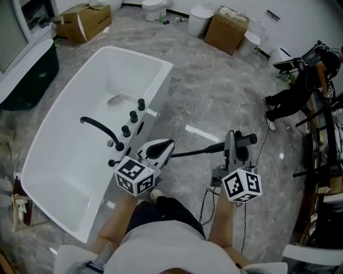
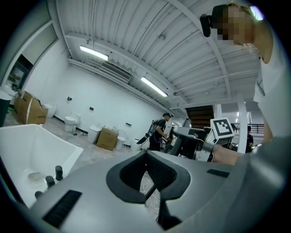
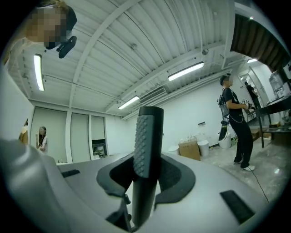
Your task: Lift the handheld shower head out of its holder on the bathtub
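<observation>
The black shower head handle [image 1: 244, 141] is out on the marble floor to the right of the white bathtub [image 1: 69, 150], with my right gripper [image 1: 233, 143] shut on it. In the right gripper view the handle [image 3: 146, 150] stands upright between the jaws, its dotted grip facing left. Its black hose [image 1: 193, 152] runs left toward the holder [image 1: 113, 162] on the tub's rim and passes under my left gripper [image 1: 163, 147]. That gripper's [image 2: 145, 157] jaw tips meet, and the hose [image 2: 150, 191] shows through the window below them.
A black spout [image 1: 99, 127] and round knobs [image 1: 133, 116] line the tub's near rim. Cardboard boxes [image 1: 80, 22] [image 1: 226, 29] and toilets [image 1: 155, 6] stand at the back. A person [image 1: 300, 85] stands far right, and a white cable [image 1: 246, 91] crosses the floor.
</observation>
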